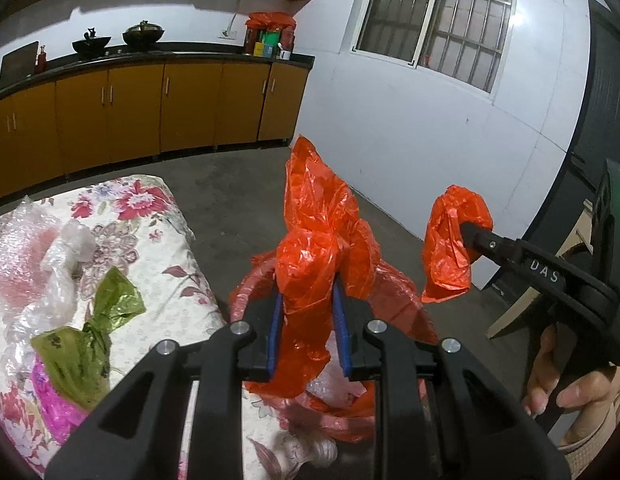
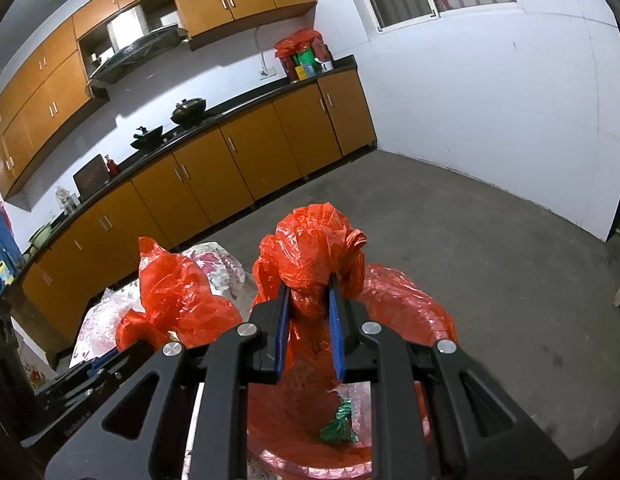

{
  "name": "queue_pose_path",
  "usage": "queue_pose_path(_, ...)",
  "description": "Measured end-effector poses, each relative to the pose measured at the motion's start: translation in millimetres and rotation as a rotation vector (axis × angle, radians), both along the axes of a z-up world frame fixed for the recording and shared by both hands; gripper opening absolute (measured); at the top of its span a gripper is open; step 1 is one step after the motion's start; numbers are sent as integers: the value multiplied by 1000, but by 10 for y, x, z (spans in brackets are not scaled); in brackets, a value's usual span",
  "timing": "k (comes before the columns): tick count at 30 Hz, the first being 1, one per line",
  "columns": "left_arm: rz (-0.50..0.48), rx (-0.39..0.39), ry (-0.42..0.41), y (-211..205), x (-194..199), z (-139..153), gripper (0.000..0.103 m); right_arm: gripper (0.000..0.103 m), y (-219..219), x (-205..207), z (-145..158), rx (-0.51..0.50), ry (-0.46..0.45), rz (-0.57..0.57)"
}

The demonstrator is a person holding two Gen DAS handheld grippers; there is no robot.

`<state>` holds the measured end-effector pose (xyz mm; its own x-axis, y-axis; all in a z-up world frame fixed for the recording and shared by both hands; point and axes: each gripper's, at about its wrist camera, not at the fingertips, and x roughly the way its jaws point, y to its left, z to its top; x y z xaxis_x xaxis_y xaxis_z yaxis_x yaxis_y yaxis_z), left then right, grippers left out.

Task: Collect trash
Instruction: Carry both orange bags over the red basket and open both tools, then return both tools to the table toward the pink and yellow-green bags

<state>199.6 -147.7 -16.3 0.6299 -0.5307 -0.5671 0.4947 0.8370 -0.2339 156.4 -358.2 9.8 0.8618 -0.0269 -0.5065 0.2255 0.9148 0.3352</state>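
Both tongs pinch the red bag's handles above the bin.
Left tongs point(image 1: 308, 320) and right tongs point(image 2: 310, 332) each clamp a bunched handle of the red trash bag point(image 1: 321, 216), which lines a bin beside the floral counter point(image 1: 158, 216). Thin film could tear or slip out under an uneven pull, spilling the green wrapper point(image 2: 338, 426); green scrap point(image 1: 86, 332) and bubble wrap point(image 1: 50, 264) remain uncollected.

Left gripper point(image 1: 306, 316) is clamped on a bunched fold of the red plastic bag point(image 1: 321, 216). Right gripper point(image 1: 465, 236), entering from the right, pinches a second bunch of the same bag. Bag mouth hangs beside the floral-covered table point(image 1: 166, 248), which carries a green wrapper point(image 1: 90, 320) and clear bubble wrap point(image 1: 66, 256).
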Motion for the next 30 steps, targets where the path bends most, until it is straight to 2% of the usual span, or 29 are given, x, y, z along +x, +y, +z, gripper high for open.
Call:
queue_pose_path(9, -22, 4, 33, -167, 70, -129, 25, 19, -89, 18, -31, 13, 8, -13)
queue_pose_path(14, -26, 17, 60, -221, 121, -250, 28, 29, -137, 53, -59, 33, 19, -14)
queue_pose_path(20, -4, 31, 98, -163, 177, -390, 32, 36, -191, 20, -118, 39, 31, -28)
queue_pose_path(27, 61, 41, 71, 81, 144, -369, 41, 36, -94, -19, -115, -1, 39, -12)
queue_pose_path(30, 96, 50, 35, 246, 78, -305, 43, 36, 32, 8, -101, -25, 42, 16)
